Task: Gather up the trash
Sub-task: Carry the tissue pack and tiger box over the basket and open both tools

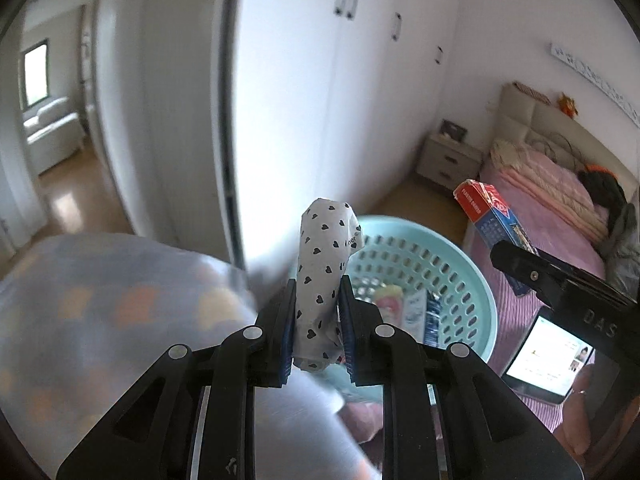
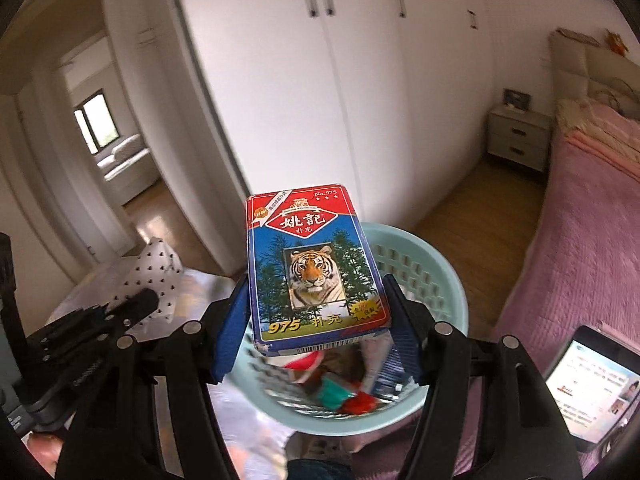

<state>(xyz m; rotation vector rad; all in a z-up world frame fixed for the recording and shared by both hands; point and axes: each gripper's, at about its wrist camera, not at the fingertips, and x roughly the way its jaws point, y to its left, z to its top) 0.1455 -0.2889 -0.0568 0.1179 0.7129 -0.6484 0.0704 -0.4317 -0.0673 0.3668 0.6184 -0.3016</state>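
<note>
- The left gripper [image 1: 317, 316] is clamping one white wrapper [image 1: 326, 264] printed with small black hearts; the wrapper is standing upright between the two blue pads [image 1: 287, 336], just in front of the basket's near rim.
- The right gripper [image 2: 316, 320] is holding one card box [image 2: 314, 268], red and blue with a tiger picture, squeezed by its sides and hanging above the basket's opening.
- One pale turquoise basket [image 1: 468, 280] with a perforated wall is sitting beside the bed [image 1: 560, 216]; several pieces of packaging are lying inside it, too blurred and overlapping to count.
- One lit phone [image 1: 552, 356] is lying on the pink bedcover, to the right of the basket.
- One nightstand [image 2: 520, 136] with two drawers is standing by the head of the bed.
- The white wardrobe [image 2: 320, 92] is showing four dark door handles.
- A pale blue patterned cloth [image 1: 112, 312] is filling the lower left of the left wrist view, blurred.
</note>
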